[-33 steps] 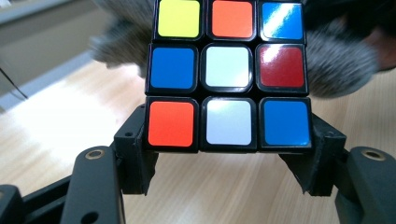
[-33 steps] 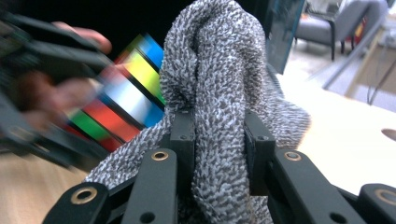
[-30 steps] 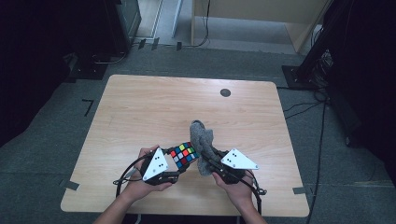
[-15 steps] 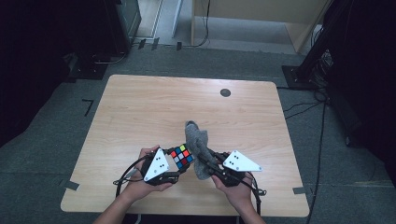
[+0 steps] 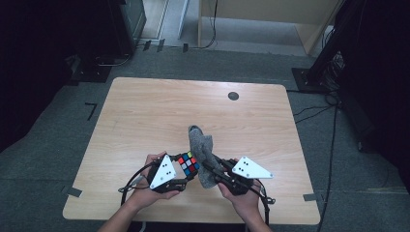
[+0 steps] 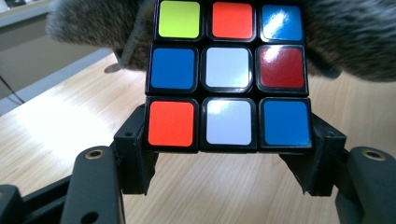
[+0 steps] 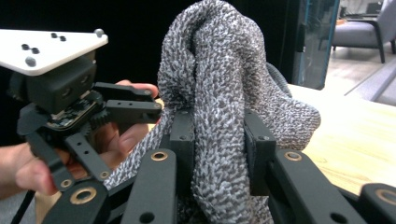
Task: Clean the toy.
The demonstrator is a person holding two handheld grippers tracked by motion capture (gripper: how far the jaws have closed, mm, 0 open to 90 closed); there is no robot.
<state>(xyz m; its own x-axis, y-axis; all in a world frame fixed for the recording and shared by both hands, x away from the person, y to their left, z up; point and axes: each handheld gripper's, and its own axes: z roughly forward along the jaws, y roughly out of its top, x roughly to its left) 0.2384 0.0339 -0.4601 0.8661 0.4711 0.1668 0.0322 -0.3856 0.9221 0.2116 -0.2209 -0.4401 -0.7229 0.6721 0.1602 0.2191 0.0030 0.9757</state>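
Near the table's front edge my left gripper (image 5: 186,175) is shut on a scrambled colour cube (image 5: 188,163), held just above the wood. In the left gripper view the cube (image 6: 228,74) sits between both jaws, its stickered face toward the camera. My right gripper (image 5: 209,170) is shut on a grey knitted cloth (image 5: 201,153) that rests against the cube's right side and stands up behind it. The right gripper view has the cloth (image 7: 219,112) bunched between the jaws, with the left gripper (image 7: 140,109) and its hand at the left.
The wooden table (image 5: 145,116) has a small dark round grommet (image 5: 233,95) at its far right. Cables trail from both grippers over the front edge. Dark stands and cables lie on the grey floor around the table.
The cloth in my right gripper has shifted slightly left against the cube and stands more upright. Both hands stay near the front edge.
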